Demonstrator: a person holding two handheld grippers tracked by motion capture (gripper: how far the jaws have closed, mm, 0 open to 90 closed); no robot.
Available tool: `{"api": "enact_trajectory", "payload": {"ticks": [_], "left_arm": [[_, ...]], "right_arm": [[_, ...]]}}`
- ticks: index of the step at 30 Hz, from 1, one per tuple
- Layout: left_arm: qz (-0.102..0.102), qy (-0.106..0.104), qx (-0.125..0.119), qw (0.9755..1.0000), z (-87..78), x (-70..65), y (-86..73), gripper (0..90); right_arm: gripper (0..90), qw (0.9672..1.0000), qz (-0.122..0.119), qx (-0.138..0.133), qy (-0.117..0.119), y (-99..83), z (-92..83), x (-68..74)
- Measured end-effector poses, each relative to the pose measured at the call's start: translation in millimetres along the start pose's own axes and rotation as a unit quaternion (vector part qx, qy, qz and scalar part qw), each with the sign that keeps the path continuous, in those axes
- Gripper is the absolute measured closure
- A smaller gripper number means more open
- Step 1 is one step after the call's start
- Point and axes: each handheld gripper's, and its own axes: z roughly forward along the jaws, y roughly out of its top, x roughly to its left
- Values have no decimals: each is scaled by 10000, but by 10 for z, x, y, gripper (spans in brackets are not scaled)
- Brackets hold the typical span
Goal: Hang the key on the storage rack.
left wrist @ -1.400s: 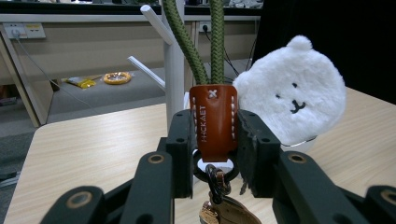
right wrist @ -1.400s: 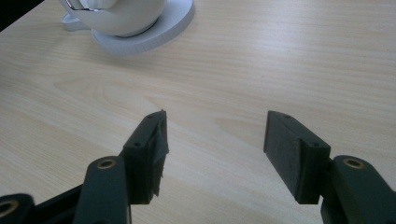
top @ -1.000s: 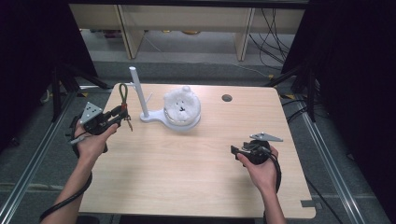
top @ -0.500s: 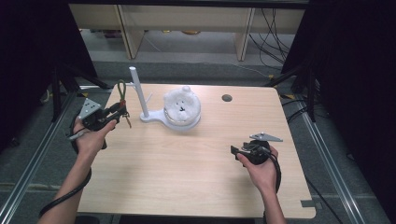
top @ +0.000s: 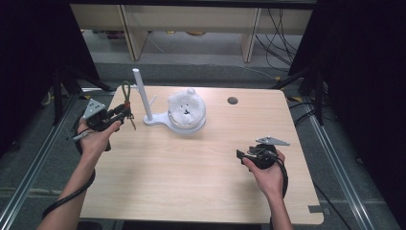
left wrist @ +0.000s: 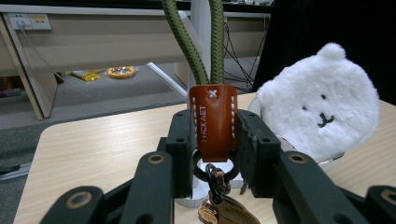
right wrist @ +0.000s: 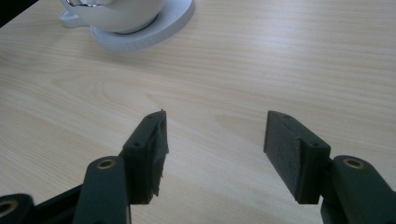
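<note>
The left gripper (left wrist: pixel 212 154) clamps the brown leather tab (left wrist: pixel 213 122) of a green cord loop (top: pixel 126 91), just beside the white stand (top: pixel 141 96) and the fluffy bear (left wrist: pixel 322 102), near the table's (top: pixel 191 182) left edge. The right gripper (right wrist: pixel 212 154) gapes empty over bare wood, well apart from both, with dark floor beyond.

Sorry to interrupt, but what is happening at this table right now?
A person holds a gripper in each hand. The left gripper is clamped on the brown leather tab of a keychain with a green rope loop, beside the white stand. A plush bear sits on the stand's base. The right gripper waits open above the table.
</note>
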Motion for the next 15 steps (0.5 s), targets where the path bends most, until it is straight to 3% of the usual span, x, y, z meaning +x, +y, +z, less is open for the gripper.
{"api": "enact_trajectory", "payload": {"ticks": [15], "left_arm": [[-32,42,121,9999,94,7,-43,675]], "right_arm": [[407,10000,-9,22,-21,-2,-1,4]]}}
